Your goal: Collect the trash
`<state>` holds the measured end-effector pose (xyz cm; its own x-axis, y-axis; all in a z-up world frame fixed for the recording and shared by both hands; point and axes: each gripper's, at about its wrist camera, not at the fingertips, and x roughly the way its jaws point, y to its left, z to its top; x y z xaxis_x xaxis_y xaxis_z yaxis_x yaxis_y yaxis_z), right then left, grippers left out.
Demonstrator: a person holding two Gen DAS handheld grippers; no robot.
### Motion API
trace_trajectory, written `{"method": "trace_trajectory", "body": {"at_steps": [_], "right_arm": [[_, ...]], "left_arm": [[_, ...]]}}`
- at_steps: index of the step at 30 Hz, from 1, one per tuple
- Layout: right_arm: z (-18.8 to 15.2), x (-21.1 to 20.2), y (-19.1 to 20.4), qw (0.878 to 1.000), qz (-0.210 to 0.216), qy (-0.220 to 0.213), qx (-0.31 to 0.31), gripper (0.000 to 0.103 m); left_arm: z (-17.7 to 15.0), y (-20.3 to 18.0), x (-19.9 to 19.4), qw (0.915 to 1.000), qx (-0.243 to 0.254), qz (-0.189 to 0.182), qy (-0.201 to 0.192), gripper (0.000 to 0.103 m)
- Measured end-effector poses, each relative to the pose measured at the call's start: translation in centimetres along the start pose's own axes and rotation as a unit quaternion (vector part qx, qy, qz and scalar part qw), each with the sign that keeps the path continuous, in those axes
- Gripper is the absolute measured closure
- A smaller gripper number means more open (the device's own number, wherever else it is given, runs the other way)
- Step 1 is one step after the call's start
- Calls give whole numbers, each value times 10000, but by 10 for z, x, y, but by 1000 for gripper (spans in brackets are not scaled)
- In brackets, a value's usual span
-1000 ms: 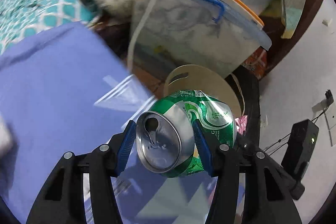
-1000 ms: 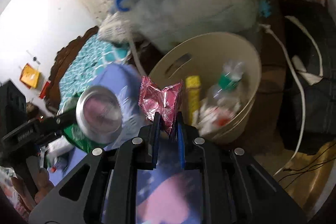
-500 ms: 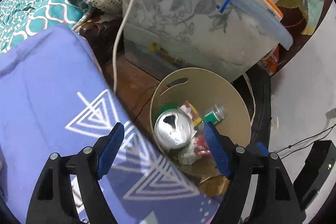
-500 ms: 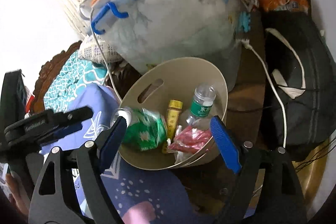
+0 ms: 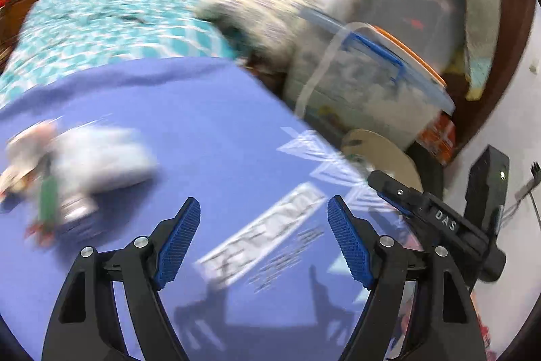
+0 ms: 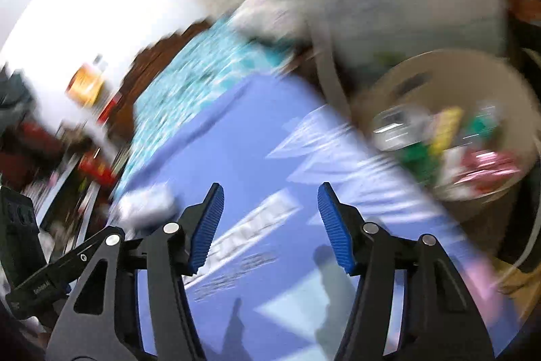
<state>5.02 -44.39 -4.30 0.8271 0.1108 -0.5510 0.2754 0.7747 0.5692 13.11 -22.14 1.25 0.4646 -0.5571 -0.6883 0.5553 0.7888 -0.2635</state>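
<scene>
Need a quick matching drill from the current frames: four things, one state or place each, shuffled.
1. left hand-held gripper
2. beige bin
3. white crumpled trash
4. storage box

a. beside the bed, holding trash
b. lying on the purple blanket
c. open, empty
d. blue handle on its lid

Pairs: 1-c, 2-a, 3-b, 4-d

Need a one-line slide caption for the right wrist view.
Empty right hand-held gripper, jaws apart, over the purple sheet; beige bin at right holds a can, bottle and wrappers, all motion-blurred.

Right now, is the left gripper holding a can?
No, the left gripper is open, with only the purple blanket showing between its blue pads.
</scene>
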Motion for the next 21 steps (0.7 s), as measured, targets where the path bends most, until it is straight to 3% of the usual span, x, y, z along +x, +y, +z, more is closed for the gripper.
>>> {"method": "trace_trajectory", "body": {"at_steps": [5,7,9,11,14,16,17,19,21], "right_arm": [[-37,49,95,9922,561,714,-857,44],[-48,65,125,9874,680,888,-1118,44],[-56,82,151,9837,783,1031,-1247,43],[-55,93,163,9821,869,1095,-1259,43],[-52,103,182,9813,955,1110,-1253,43],[-50,106,189,9810,965,1110,-1266,43],[-49,107,192,9808,949,1098,-1300,43],[-46,110,196,9807,898,1088,-1355,43],[-46,109,196,9803,878,1098,-1389,43]], "left_arm": [[-24,98,-51,9948,-863,484,-237,29],[-26,136,-62,9879,-1239,870,-351,29],[-24,163,-61,9818,-1588,997,-286,29],[-21,177,-54,9790,-1777,980,-192,29],[-17,174,-41,9800,-1674,1067,-130,16],[-17,172,-29,9815,-1617,1028,-38,16],[-15,171,-23,9819,-1596,1023,-10,18],[-14,170,-15,9827,-1585,957,52,39],[-17,176,-14,9835,-1684,640,140,68]]}}
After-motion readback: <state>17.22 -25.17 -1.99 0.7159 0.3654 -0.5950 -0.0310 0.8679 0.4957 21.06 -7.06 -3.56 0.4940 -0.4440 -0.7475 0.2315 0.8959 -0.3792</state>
